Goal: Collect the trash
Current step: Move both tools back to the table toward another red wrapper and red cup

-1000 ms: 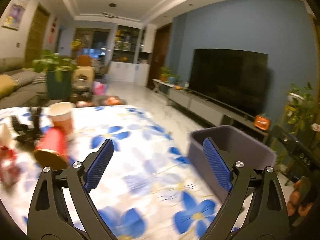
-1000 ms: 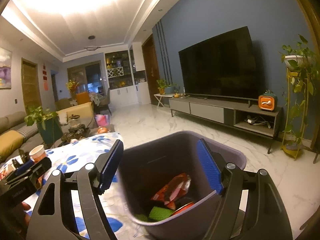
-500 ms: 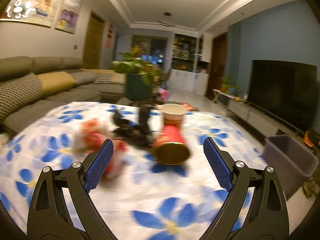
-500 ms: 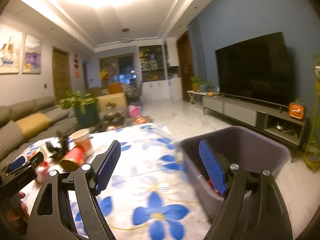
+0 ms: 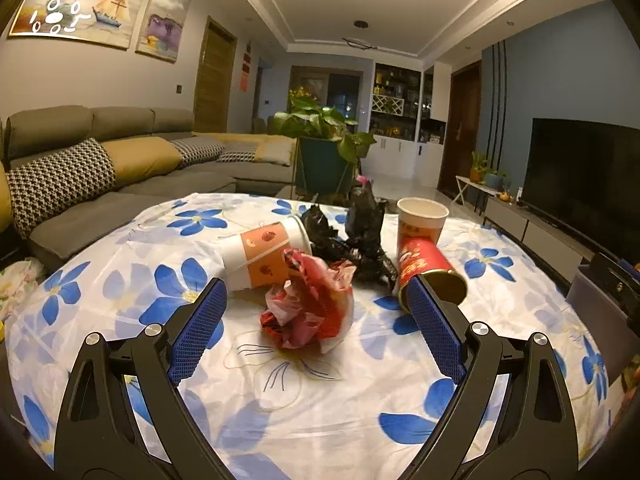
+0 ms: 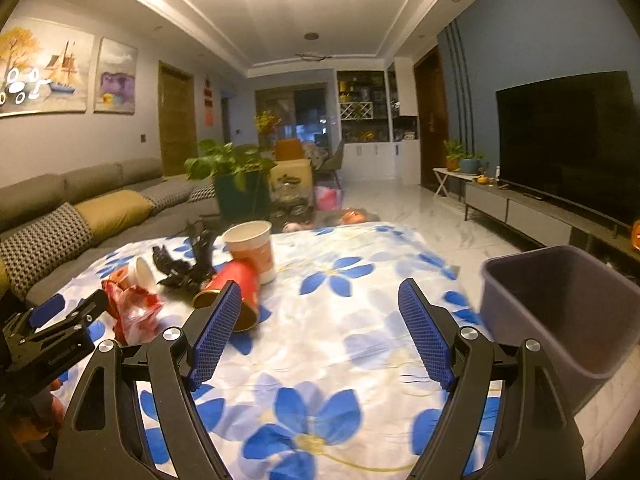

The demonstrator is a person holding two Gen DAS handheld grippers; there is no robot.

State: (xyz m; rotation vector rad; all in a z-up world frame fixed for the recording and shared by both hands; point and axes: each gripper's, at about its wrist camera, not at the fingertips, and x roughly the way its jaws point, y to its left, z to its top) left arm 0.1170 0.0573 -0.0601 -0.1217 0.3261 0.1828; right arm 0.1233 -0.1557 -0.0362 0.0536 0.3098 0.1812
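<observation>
Through my left wrist camera, my left gripper [image 5: 316, 320] stands wide and holds nothing; dead ahead, between its fingers, lies the crumpled red wrapper [image 5: 310, 306] on the flowered tablecloth [image 5: 320, 400]; I judge it light, soft and springy, best pinched across its bunched middle. Behind it a tipped paper cup [image 5: 264, 254] lies on its side, thin-walled and easy to crush, I reckon; a black plastic bag [image 5: 352, 236] sits limp beyond; an upright paper cup [image 5: 420, 220] shows no contents from here; a red can [image 5: 430, 270] lies with its open mouth toward me, stiff and likely to roll.

Through my right wrist camera, my right gripper [image 6: 318, 332] is also wide and empty, over bare cloth; the same litter lies to its left; the grey bin [image 6: 560, 304] stands at the table's right edge; what shows of its inside is bare.
</observation>
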